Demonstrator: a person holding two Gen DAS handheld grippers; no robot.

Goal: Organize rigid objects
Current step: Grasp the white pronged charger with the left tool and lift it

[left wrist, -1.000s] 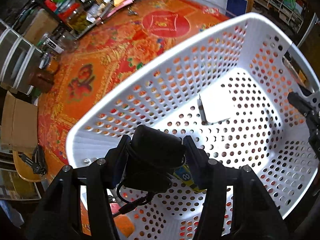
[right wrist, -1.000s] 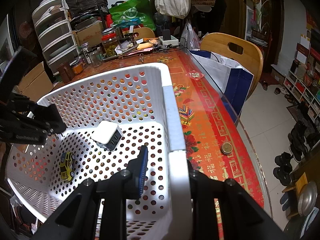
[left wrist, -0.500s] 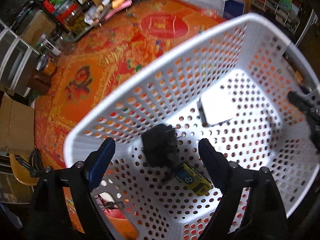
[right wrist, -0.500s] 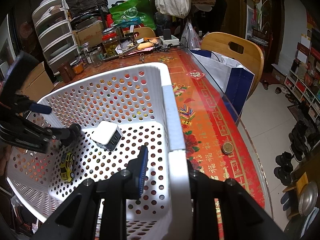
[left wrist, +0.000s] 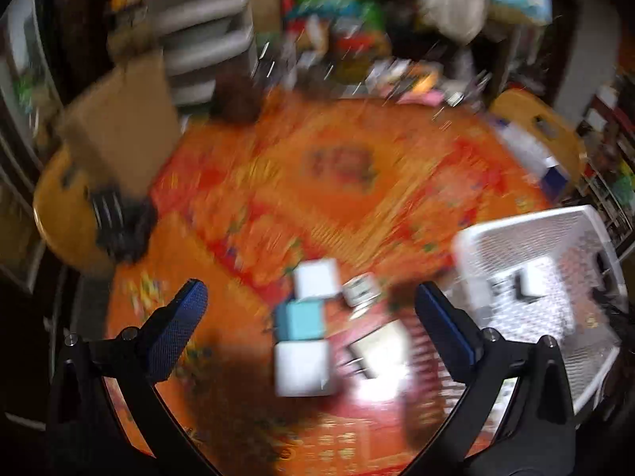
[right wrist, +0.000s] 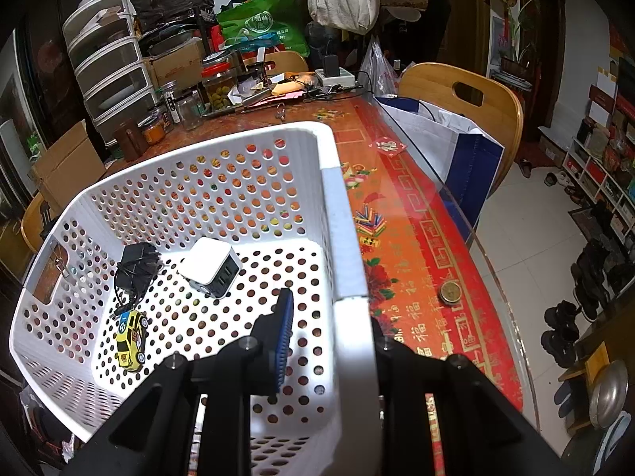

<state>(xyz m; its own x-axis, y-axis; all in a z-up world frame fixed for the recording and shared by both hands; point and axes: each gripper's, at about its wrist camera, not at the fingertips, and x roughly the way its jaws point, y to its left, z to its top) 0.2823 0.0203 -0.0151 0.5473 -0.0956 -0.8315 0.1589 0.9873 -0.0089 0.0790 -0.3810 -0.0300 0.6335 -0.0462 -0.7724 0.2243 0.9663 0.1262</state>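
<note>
White perforated basket on table holds blk adapter w/ cord, white charger cube & yellow toy car; blurred white/teal boxes lie outside, beside it.

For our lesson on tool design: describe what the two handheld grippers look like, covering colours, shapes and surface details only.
Both are built alike. The left gripper has two black angular fingers, each tipped with a blue, finely textured pad and fastened with small silver screws. The right gripper shows the same black frame, silver screws and a blue ribbed pad. No cables, markings or sleeves show.
</note>
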